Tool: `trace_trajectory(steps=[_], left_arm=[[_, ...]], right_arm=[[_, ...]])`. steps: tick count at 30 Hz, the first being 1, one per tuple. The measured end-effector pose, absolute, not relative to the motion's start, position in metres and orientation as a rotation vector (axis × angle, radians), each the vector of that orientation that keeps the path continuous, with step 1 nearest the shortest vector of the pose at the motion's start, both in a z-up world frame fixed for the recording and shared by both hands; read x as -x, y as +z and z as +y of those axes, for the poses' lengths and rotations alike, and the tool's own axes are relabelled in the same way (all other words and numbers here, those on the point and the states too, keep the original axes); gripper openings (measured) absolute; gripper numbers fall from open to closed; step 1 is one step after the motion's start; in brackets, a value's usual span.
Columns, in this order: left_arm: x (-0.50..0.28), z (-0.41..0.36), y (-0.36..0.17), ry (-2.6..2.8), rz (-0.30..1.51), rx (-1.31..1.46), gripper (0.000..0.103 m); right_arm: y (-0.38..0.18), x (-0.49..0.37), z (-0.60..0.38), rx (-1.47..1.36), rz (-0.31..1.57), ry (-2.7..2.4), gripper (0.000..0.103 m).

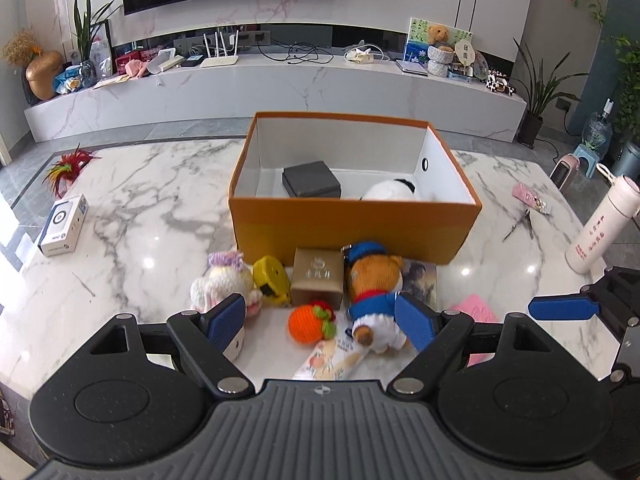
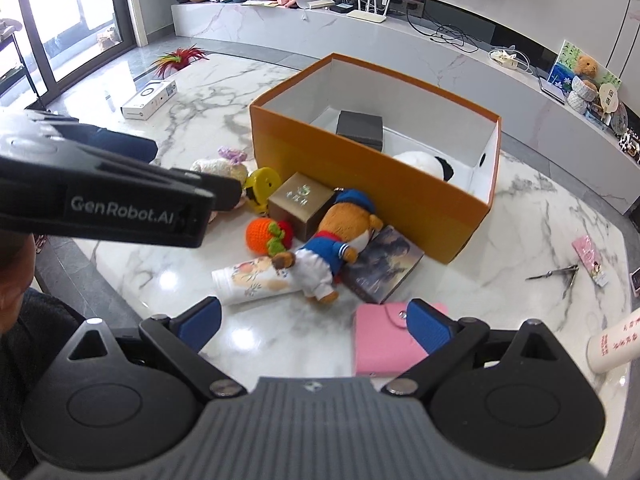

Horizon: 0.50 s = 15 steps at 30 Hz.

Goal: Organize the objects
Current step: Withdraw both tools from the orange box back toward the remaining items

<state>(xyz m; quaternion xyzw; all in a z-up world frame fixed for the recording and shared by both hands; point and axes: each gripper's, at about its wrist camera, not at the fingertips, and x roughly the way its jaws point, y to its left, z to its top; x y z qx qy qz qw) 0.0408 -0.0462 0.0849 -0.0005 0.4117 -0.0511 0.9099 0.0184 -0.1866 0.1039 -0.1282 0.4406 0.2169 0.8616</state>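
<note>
One orange box stands on the marble surface, holding two things (a dark case, a white plush). Before it lie one bear, one gold box, one crocheted orange. Left gripper and right gripper are both spread, empty.

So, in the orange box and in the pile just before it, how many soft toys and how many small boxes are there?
Soft toys: 4 (knitted doll, knitted fruit, sailor bear, panda)
Small boxes: 2 (gold box, dark grey box)
Total: 6
</note>
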Motion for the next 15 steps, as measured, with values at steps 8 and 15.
trace_trajectory(steps=[8,15], left_arm=[[-0.030,-0.039,0.058,-0.071,0.841,-0.035,0.097],[-0.031,-0.026,0.035,-0.039,0.823,-0.049,0.097]], right_arm=[[0.077,-0.013,-0.191,0.261,0.934,0.445,0.099],[0.045,-0.013,-0.193,0.271,0.921,0.432,0.100]])
